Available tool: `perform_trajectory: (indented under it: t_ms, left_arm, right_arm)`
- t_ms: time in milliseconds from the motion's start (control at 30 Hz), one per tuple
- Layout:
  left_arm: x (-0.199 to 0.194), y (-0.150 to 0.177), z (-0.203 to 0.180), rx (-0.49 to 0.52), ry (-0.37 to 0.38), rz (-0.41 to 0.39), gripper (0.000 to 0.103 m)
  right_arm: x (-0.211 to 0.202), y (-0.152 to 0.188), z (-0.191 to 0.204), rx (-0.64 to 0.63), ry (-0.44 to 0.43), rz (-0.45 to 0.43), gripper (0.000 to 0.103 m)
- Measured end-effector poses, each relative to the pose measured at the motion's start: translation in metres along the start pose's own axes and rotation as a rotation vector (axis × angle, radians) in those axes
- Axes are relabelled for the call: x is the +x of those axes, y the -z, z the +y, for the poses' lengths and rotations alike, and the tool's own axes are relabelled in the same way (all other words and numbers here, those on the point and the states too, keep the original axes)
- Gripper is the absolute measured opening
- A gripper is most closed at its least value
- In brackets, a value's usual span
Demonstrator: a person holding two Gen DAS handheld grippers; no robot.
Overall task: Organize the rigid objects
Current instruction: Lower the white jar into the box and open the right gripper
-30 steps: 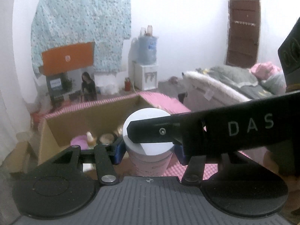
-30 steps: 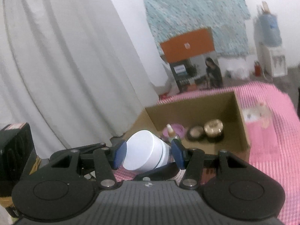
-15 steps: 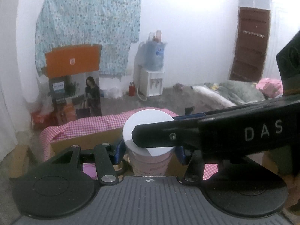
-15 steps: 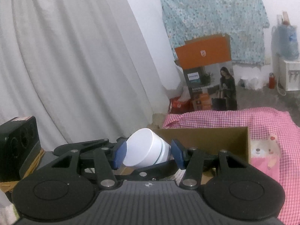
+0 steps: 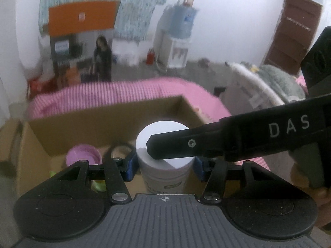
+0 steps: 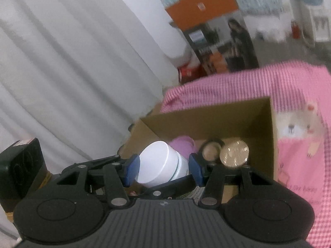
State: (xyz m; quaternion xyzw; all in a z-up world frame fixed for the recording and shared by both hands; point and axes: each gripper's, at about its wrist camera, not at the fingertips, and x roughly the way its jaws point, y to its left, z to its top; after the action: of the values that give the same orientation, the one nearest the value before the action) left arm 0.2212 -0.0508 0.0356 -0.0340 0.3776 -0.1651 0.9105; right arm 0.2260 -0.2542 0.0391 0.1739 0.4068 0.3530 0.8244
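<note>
Above the near edge of an open cardboard box point(image 5: 86, 124) on pink gingham, both grippers pinched one white-lidded plastic jar point(image 5: 165, 150). The left gripper point(image 5: 164, 166) clamped its labelled body; the right gripper point(image 6: 163, 166) squeezed the lid, tilted. Rigid, smooth, probably light, it looked best gripped across the straight sides.

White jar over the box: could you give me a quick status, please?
Both grippers, left and right, shut on white jar. Jar above cardboard box. Pink lid and gold jar already inside.
</note>
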Motion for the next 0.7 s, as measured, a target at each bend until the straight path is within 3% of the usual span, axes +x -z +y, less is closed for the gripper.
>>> perform_trajectory:
  t_ms: [300,700]
  left_arm:
    - [0.034,0.008,0.007,-0.055,0.023,0.101,0.053]
    - [0.049,0.012,-0.002,-0.044,0.042,0.148,0.053]
  right_arm:
    - [0.035,0.005,-0.034,0.042,0.031,0.094,0.056]
    - [0.045,0.006,-0.032,-0.048,0.105,0.168,0.056]
